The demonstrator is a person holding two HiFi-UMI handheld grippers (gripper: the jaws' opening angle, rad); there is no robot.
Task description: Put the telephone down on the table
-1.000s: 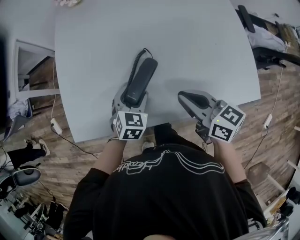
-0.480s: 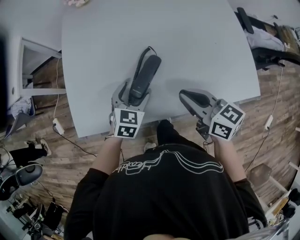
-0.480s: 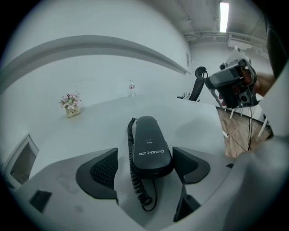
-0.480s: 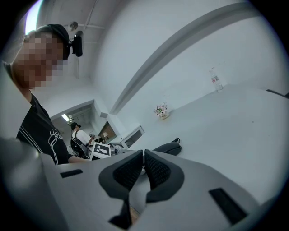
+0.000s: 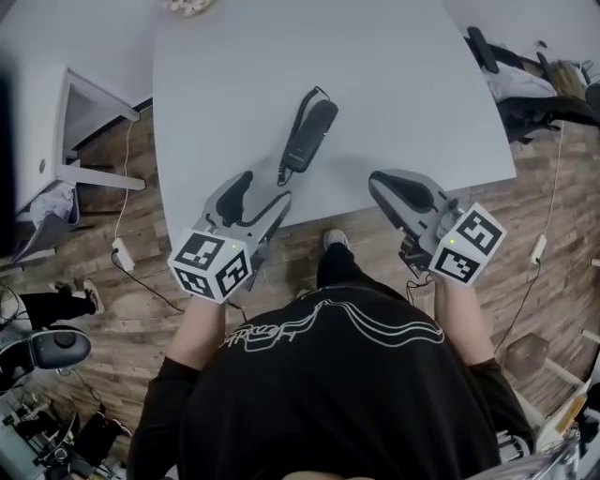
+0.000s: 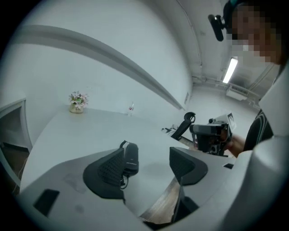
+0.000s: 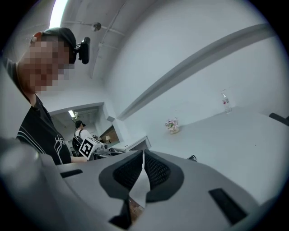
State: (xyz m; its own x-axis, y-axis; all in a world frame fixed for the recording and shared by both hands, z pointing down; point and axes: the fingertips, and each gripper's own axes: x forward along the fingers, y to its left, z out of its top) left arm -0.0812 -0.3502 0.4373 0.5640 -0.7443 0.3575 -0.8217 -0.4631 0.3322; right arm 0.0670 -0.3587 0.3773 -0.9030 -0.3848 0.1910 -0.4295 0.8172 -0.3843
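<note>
The black telephone handset (image 5: 311, 136) lies flat on the grey table (image 5: 403, 75), its cord curling at the far end. My left gripper (image 5: 258, 195) hangs over the table's near edge, short of the handset and apart from it. Its jaws opened wide off the handset and have just eased back a little; they stand open with nothing between them. In the left gripper view the handset (image 6: 131, 158) shows just past the left pad of that gripper (image 6: 146, 160). My right gripper (image 5: 386, 184) is shut and empty at the near edge; its pads meet (image 7: 143, 168).
A small flower pot (image 5: 187, 6) stands at the table's far edge, and a clear bottle (image 7: 225, 100) further along it. A white desk (image 5: 80, 127) stands left of the table, a dark office chair (image 5: 525, 89) to the right. A cable and power block (image 5: 122, 253) lie on the wooden floor.
The left gripper has let go of the handset, which now rests on the table, and has drawn back towards the person and lifted. The right gripper rose slightly and stayed shut.
</note>
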